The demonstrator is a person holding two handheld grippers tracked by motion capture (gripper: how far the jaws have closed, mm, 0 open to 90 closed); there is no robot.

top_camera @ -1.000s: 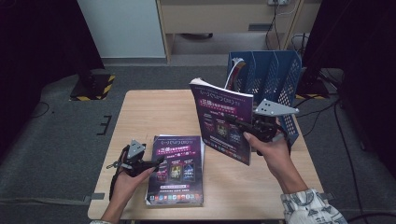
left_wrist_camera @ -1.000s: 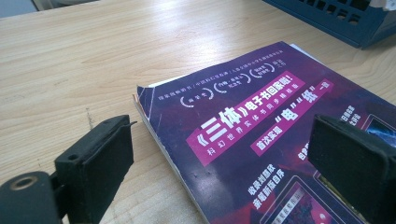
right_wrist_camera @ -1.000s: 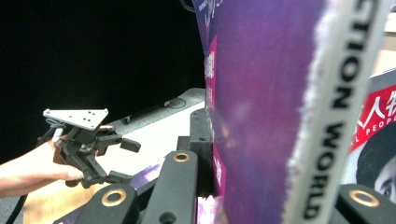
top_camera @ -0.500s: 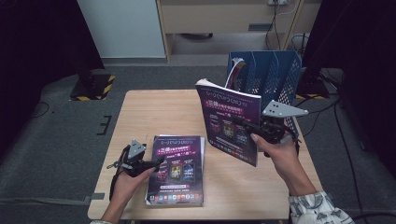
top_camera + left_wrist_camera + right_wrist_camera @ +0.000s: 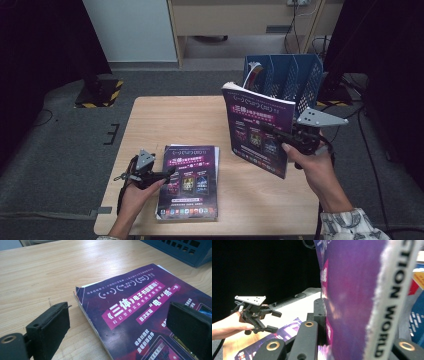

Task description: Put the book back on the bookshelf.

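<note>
A purple magazine stands upright above the right half of the table, its spine held by my right gripper, which is shut on it. In the right gripper view its purple cover presses against the left jaw. A second, matching magazine lies flat near the table's front edge. My left gripper rests at that magazine's left edge with its jaws open. In the left gripper view one jaw hovers over bare wood and the other over the cover. Nothing is pinched between them.
A blue mesh file rack with several slots stands at the table's back right corner, just behind the raised magazine. The wooden table is bare at its back left. Grey carpet surrounds it, and a cabinet stands behind.
My right hand has carried the upright magazine to the right, closer to the blue rack. The left gripper and the flat magazine have stayed put.
</note>
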